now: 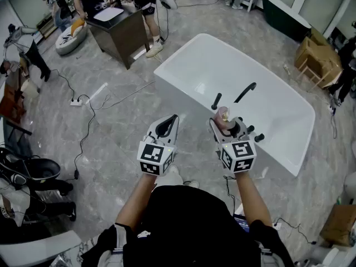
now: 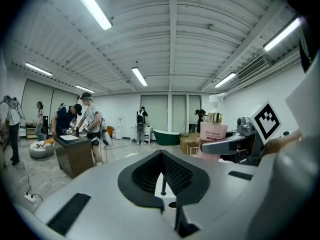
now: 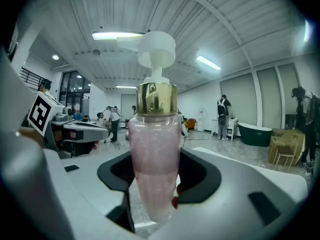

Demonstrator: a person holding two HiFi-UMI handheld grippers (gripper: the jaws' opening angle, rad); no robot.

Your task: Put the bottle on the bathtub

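A clear pump bottle point(image 1: 223, 114) of pink liquid, with a gold collar and white pump head, stands upright in my right gripper point(image 1: 227, 124). It hangs over the near rim of the white bathtub point(image 1: 261, 110), close to the black faucet point(image 1: 245, 92). In the right gripper view the bottle point(image 3: 154, 164) fills the middle, and the right gripper point(image 3: 155, 186) is shut on its lower body. My left gripper point(image 1: 168, 123) hovers to the left of the tub above the floor, shut and empty. In the left gripper view its jaws meet at the left gripper point(image 2: 162, 176), and the bottle point(image 2: 213, 136) shows at the right.
A dark desk point(image 1: 119, 29) with several people around it stands at the back left. Cables and a power strip point(image 1: 78, 101) lie on the floor to the left. Cardboard boxes point(image 1: 317, 60) and a dark green tub point(image 1: 283, 15) are at the back right.
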